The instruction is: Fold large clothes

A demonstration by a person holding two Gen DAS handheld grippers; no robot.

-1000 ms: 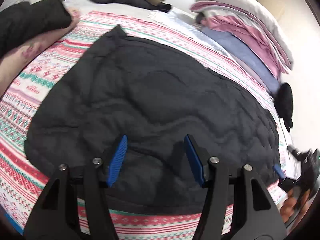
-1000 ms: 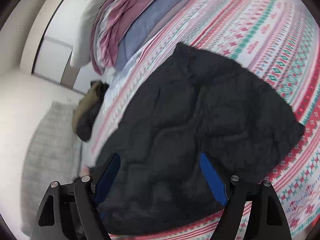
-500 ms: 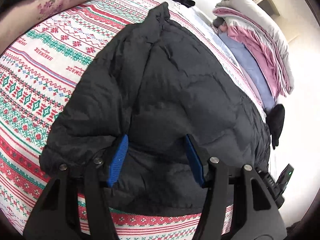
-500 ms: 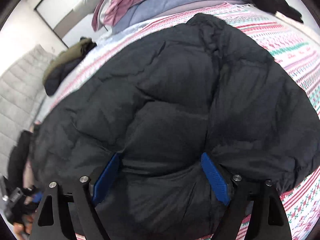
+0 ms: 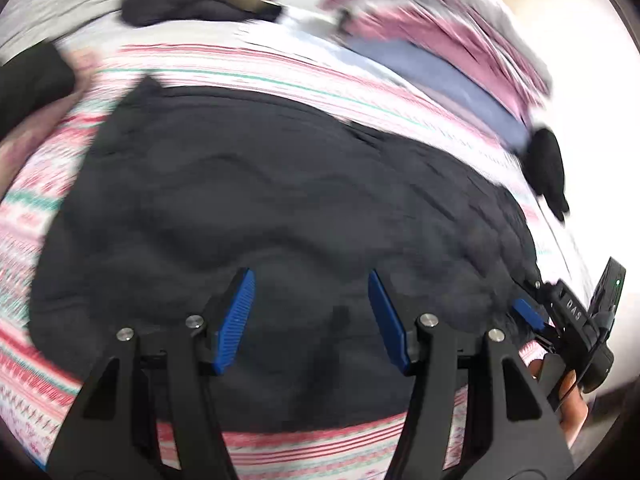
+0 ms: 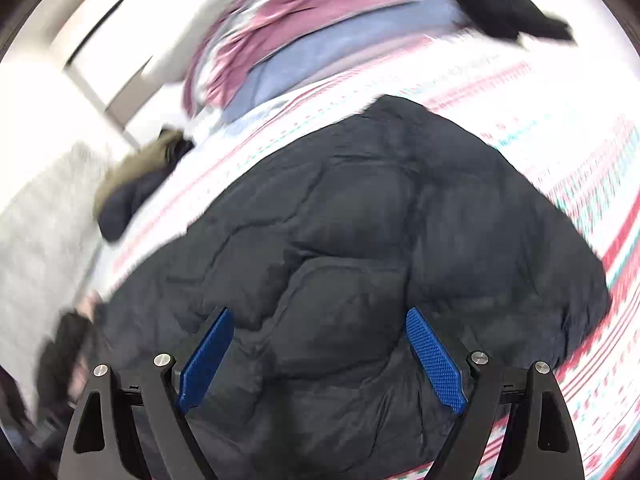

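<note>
Right now my left gripper [image 5: 310, 320] has its fingers spread, empty, the black puffer jacket [image 5: 280, 208] lying below and ahead of them on the patterned bedspread [image 5: 32, 376]. My right gripper [image 6: 320, 356] likewise: fingers wide, above the jacket. Its body reads "DAS".

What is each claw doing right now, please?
Left claw: open, over the black jacket, holding nothing.
Right claw: open wide, holding nothing.

black jacket [image 5: 280, 200], pink-striped patterned bedspread [image 5: 360, 92]
</note>
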